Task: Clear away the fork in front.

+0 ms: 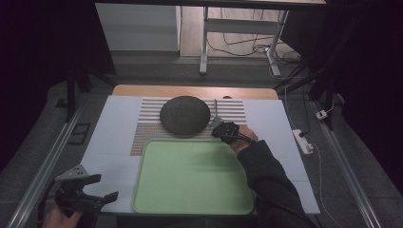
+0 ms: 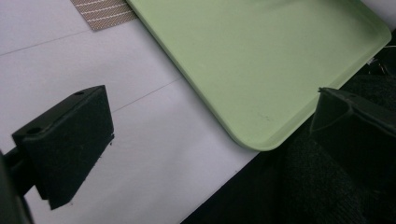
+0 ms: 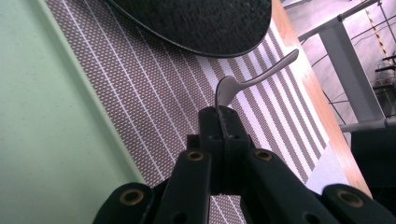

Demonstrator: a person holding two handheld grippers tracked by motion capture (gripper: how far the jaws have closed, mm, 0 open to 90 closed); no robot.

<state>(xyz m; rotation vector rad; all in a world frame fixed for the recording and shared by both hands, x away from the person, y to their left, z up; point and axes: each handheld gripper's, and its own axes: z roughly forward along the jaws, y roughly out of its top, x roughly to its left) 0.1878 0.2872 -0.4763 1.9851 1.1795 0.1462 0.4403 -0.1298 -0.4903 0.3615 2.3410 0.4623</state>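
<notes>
White surface (image 1: 109, 142) under a green tray (image 1: 190, 178), a striped mat (image 1: 147, 126) and a dark round plate (image 1: 185, 115). Just left of the right tool (image 1: 217, 124), the plate; beneath it, the mat. Clamped edge-on between that tool's closed jaws, a metal spoon (image 3: 252, 79), handle pointing away. Right of the left tool (image 1: 97, 187), the tray; jaws wide apart, nothing between them.

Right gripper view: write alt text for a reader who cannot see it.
The right gripper, jaws shut, pinches the bowl end of a metal spoon above a brown striped placemat. A dark round plate lies on the mat beyond, and a green tray runs along the left.
</notes>
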